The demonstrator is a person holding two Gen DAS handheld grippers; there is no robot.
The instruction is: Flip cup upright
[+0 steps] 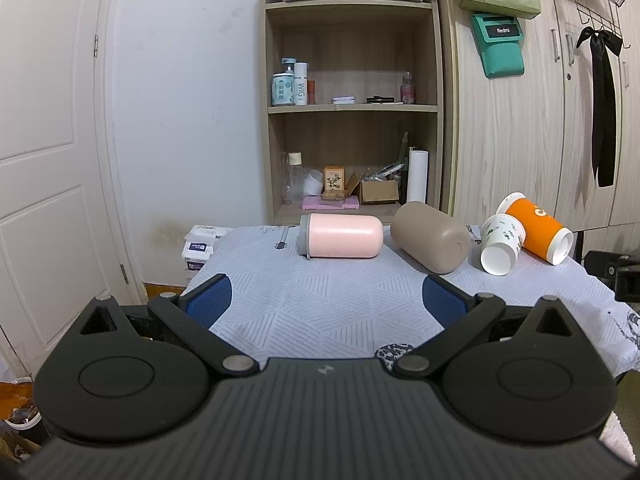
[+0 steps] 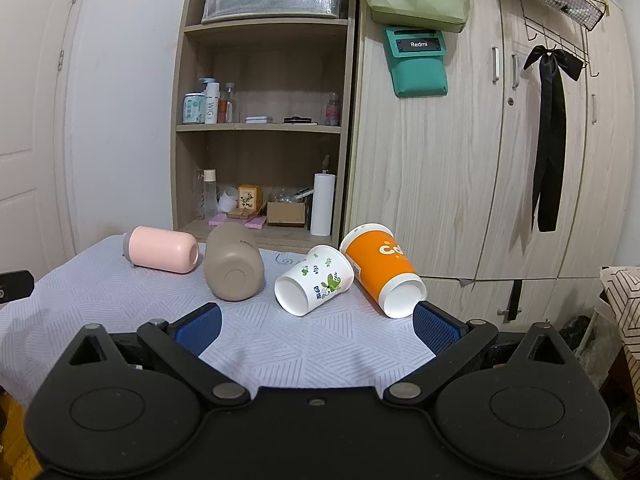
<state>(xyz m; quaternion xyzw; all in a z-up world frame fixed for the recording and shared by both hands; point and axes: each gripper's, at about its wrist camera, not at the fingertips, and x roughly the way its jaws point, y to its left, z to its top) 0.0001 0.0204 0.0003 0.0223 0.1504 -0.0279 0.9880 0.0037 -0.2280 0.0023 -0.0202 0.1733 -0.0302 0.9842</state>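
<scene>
- The left gripper (image 1: 325,295) hangs short of the cups, its blue-padded fingers (image 1: 211,300) spread wide and holding nothing. The pink cup (image 1: 341,235) lies on its side straight ahead, well apart from the pads. Being a smooth cylinder, it could likely roll away across the cloth-covered surface (image 1: 320,320) if one finger touches it before the other.
- The taupe cup (image 2: 234,266) lies on its side just beside the pink one, its base turned toward the right camera. A careless swing while righting the pink cup could knock it, and it may roll too.
- The white floral paper cup (image 2: 314,280) lies tipped over, touching or nearly touching the orange paper cup (image 2: 380,266). Lifting one may drag or nudge the other. Thin paper walls would probably crush under a hard squeeze.
- The orange cup sits near the right edge of the surface, so a push could send it over.
- The right gripper (image 2: 316,326) also has its fingers wide apart and empty, close to the paper cups; a premature advance could shove them.
</scene>
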